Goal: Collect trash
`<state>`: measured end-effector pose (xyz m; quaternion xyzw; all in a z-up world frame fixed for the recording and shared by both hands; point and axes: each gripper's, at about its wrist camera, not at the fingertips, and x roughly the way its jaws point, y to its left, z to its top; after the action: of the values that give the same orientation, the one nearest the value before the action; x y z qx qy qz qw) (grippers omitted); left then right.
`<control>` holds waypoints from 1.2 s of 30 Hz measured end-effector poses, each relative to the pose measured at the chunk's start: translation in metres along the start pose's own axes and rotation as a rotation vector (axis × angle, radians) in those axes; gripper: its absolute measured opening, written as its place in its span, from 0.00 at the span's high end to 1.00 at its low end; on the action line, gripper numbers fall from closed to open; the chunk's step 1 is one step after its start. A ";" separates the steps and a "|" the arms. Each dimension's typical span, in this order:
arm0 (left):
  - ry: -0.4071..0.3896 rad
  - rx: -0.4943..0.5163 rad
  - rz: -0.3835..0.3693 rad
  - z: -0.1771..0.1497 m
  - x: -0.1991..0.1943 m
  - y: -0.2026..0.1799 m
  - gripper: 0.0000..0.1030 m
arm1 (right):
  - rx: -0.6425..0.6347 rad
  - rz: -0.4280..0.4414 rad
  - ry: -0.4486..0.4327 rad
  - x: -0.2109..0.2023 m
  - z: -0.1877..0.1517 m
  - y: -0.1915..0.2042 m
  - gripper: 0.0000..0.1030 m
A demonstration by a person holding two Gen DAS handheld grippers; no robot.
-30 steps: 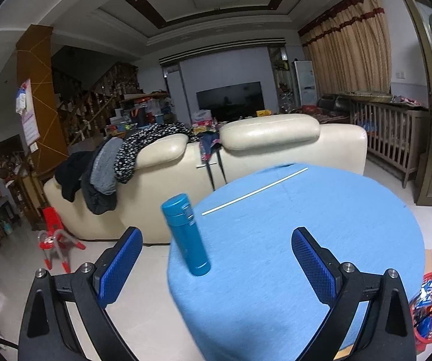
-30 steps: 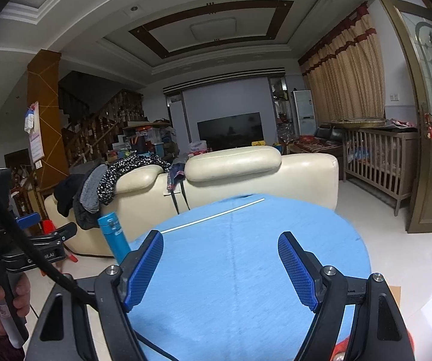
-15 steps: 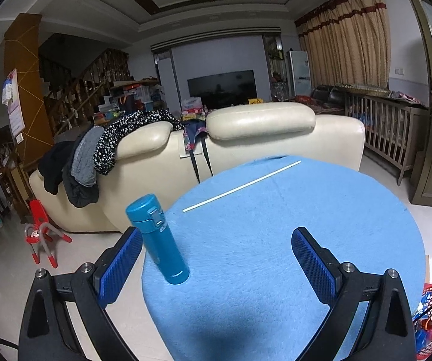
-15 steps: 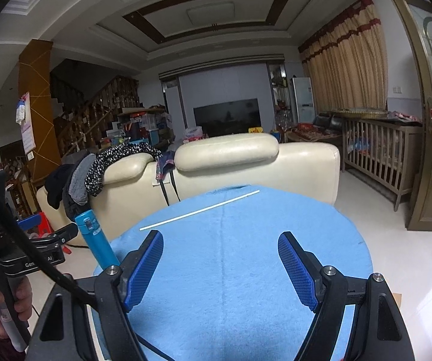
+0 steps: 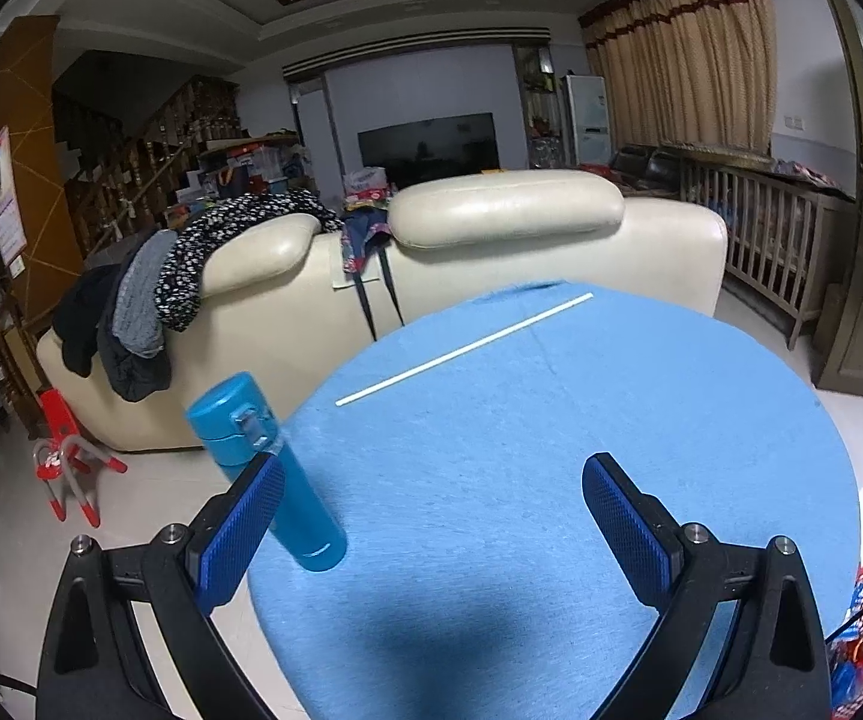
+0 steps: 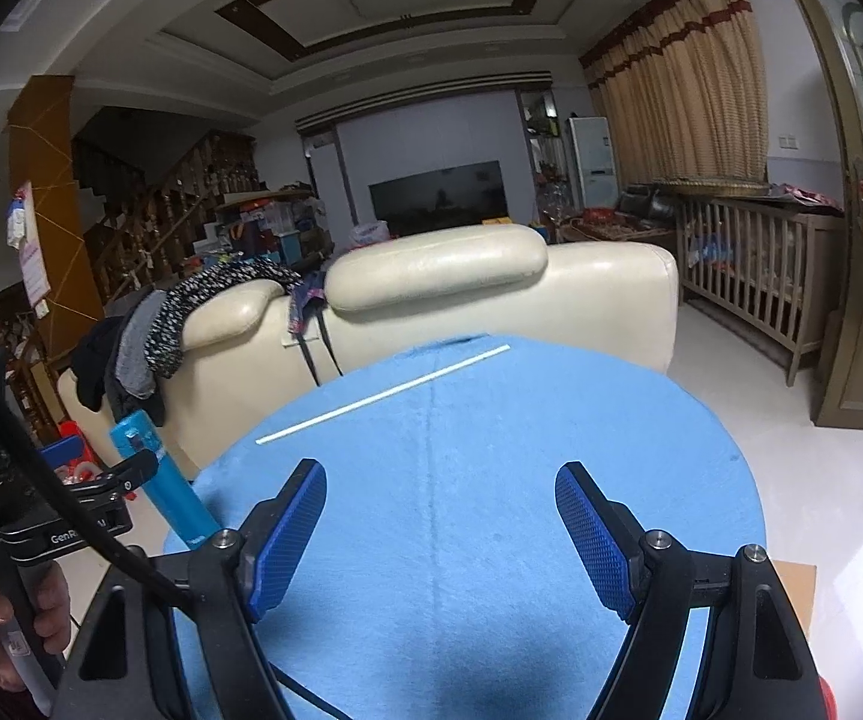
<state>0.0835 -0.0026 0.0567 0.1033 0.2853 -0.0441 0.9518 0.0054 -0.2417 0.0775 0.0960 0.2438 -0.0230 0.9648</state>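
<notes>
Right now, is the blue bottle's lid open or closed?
Closed. The blue bottle stands upright on the blue table, cap seated flat on top with its latch down the side.

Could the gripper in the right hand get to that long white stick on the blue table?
Probably yes. The right gripper is open over bare blue table, and nothing lies between it and the white stick; the blue bottle stands off to the side.

We've got two fisheye cams, one riding on each gripper, both tilted down a bit over the near edge of the round blue table (image 5: 551, 480) and facing the cream sofa (image 5: 491, 264). Both catch the white stick (image 6: 383, 394) and the blue bottle (image 5: 269, 468), and the right cam sits further right, so it also catches the left gripper (image 6: 101, 492) at its left edge.
</notes>
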 end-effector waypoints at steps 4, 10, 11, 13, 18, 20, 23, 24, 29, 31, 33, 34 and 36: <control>0.025 0.017 -0.012 -0.001 0.013 -0.007 0.03 | 0.016 -0.036 0.014 0.004 -0.005 -0.006 0.21; 0.041 0.016 -0.020 0.000 0.024 -0.013 0.03 | 0.045 -0.067 0.035 0.014 -0.010 -0.019 0.21; 0.043 0.017 -0.018 0.000 0.025 -0.013 0.03 | 0.047 -0.067 0.038 0.016 -0.009 -0.021 0.21; 0.052 0.020 -0.017 -0.001 0.029 -0.015 0.03 | 0.049 -0.065 0.040 0.021 -0.009 -0.020 0.21; 0.073 0.027 -0.007 -0.002 0.041 -0.017 0.03 | 0.035 -0.050 0.054 0.037 -0.010 -0.017 0.21; 0.086 0.026 -0.003 -0.001 0.047 -0.018 0.03 | 0.025 -0.043 0.064 0.045 -0.011 -0.015 0.21; 0.099 0.023 0.001 0.000 0.054 -0.020 0.03 | 0.012 -0.041 0.071 0.052 -0.012 -0.013 0.21; 0.101 0.021 0.000 -0.001 0.055 -0.021 0.03 | 0.007 -0.042 0.071 0.053 -0.013 -0.014 0.21; 0.121 0.019 -0.003 -0.003 0.063 -0.028 0.03 | -0.001 -0.043 0.079 0.062 -0.012 -0.016 0.21; 0.130 0.019 -0.003 -0.004 0.066 -0.029 0.03 | -0.004 -0.042 0.088 0.067 -0.013 -0.017 0.21; 0.137 0.016 -0.005 -0.004 0.069 -0.029 0.03 | -0.001 -0.036 0.099 0.072 -0.013 -0.016 0.21; 0.138 0.014 -0.004 -0.004 0.070 -0.028 0.03 | 0.000 -0.031 0.102 0.073 -0.013 -0.015 0.21; 0.142 0.012 -0.003 -0.005 0.072 -0.028 0.03 | -0.005 -0.028 0.103 0.076 -0.014 -0.012 0.21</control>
<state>0.1371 -0.0306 0.0082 0.1113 0.3521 -0.0397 0.9285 0.0643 -0.2508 0.0277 0.0913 0.2946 -0.0308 0.9507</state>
